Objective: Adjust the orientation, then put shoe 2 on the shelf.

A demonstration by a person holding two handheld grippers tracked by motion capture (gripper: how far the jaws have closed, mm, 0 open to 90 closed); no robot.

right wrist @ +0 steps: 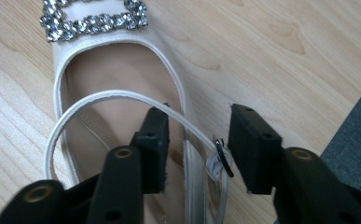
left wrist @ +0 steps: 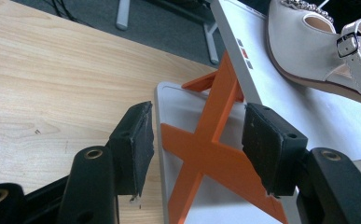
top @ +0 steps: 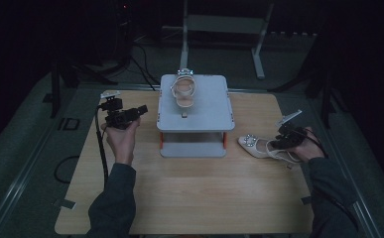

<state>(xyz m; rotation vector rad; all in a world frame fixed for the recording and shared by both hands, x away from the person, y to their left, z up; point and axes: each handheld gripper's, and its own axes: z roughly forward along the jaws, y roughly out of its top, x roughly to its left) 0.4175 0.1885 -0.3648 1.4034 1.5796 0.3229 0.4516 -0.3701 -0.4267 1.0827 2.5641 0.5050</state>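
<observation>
A cream strapped shoe (top: pixel 183 91) (left wrist: pixel 308 46) stands on top of a grey two-level stand (top: pixel 194 119) (left wrist: pixel 281 88) with orange cross braces (left wrist: pixel 206 149). Its twin with a jewelled buckle (top: pixel 258 147) (right wrist: pixel 117 79) lies on the wooden table to the stand's right. My right gripper (top: pixel 280 143) (right wrist: pixel 199 147) is down at that shoe's heel end. Its jaws straddle the side wall, the thin strap (right wrist: pixel 99 98) and a small clasp, with gaps on both sides, so it is open. My left gripper (top: pixel 141 110) (left wrist: pixel 197 144) hovers open and holds nothing, left of the stand and pointing at its brace.
The wooden table (top: pixel 189 198) has free surface in front of the stand and on the left. Behind the table stands a metal frame (top: pixel 224 25). Cables (top: pixel 135 64) run across the dark floor at the back left.
</observation>
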